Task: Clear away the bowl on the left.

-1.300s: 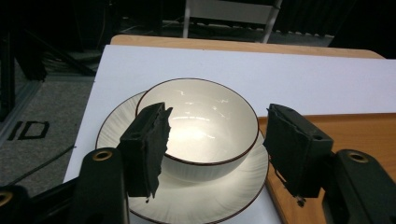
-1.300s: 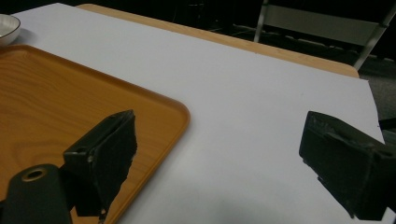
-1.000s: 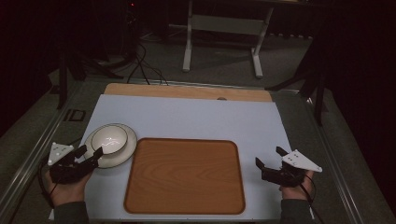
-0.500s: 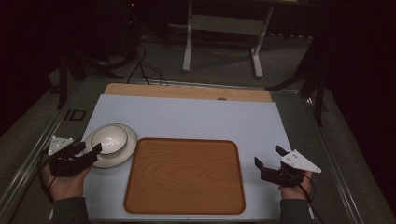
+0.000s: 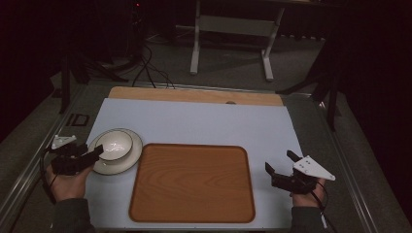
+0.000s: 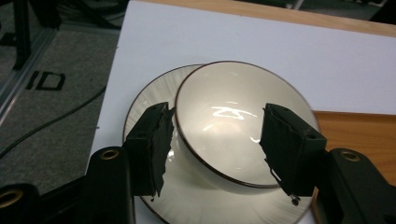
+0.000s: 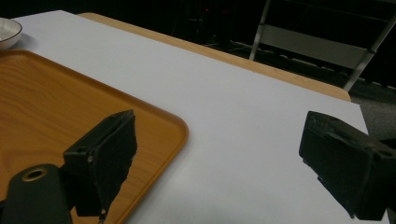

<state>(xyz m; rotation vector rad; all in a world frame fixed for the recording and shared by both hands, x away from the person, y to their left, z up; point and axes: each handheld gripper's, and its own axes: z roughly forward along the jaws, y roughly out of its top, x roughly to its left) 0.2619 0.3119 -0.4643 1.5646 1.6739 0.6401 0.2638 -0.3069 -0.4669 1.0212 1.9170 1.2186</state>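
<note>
A white bowl [image 5: 114,144] sits in a white plate [image 5: 127,164] at the table's left, beside a wooden tray [image 5: 192,182]. My left gripper [image 5: 92,151] reaches the plate's left edge. In the left gripper view the bowl [image 6: 224,116] shows between the spread jaws of that gripper [image 6: 217,112], over the plate [image 6: 149,95]. The jaws have just been closing a little, and neither pad presses on anything. My right gripper [image 5: 278,161] rests open right of the tray, and nothing is between its jaws [image 7: 222,126].
A pale blue mat [image 5: 204,124] covers the wooden table [image 5: 194,95]. The tray's corner [image 7: 154,126] lies by the right gripper's left jaw. Cables [image 5: 145,68] and a white stand [image 5: 233,29] are on the floor beyond the table.
My left gripper has shifted a little away from the person along the plate's left edge. The right gripper has stayed put.
</note>
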